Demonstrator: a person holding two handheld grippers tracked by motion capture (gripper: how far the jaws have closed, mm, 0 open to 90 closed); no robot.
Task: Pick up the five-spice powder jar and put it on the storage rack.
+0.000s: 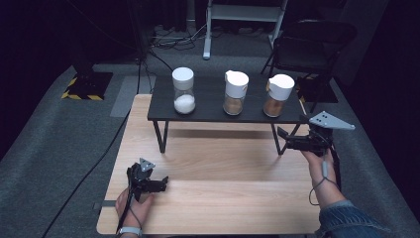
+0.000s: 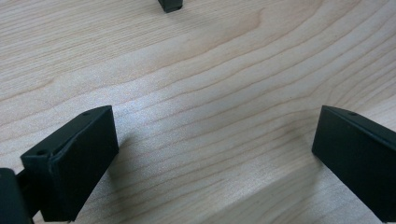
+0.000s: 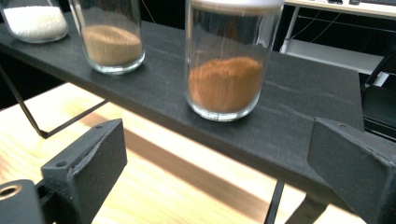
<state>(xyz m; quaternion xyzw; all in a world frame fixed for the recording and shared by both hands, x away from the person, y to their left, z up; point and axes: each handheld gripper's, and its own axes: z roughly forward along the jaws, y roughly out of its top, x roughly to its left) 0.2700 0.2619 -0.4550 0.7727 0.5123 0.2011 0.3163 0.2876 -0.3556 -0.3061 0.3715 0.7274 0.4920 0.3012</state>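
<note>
Below shelf's (image 1: 218,113) rt end, rt gripper (image 1: 283,140) wide open, empty, near brown-powder jar (image 3: 229,70); left gripper (image 1: 163,182) open, empty.

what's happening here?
A person holds a claw in each hand at a wooden table. The right claw is open at the right end of the black shelf, facing the jar of reddish-brown powder. It holds nothing. The left claw sits open low over the table, also holding nothing.

Three jars (image 1: 235,92) stand in a row on a shelf (image 1: 208,113) at the table's (image 1: 208,198) far edge.
</note>
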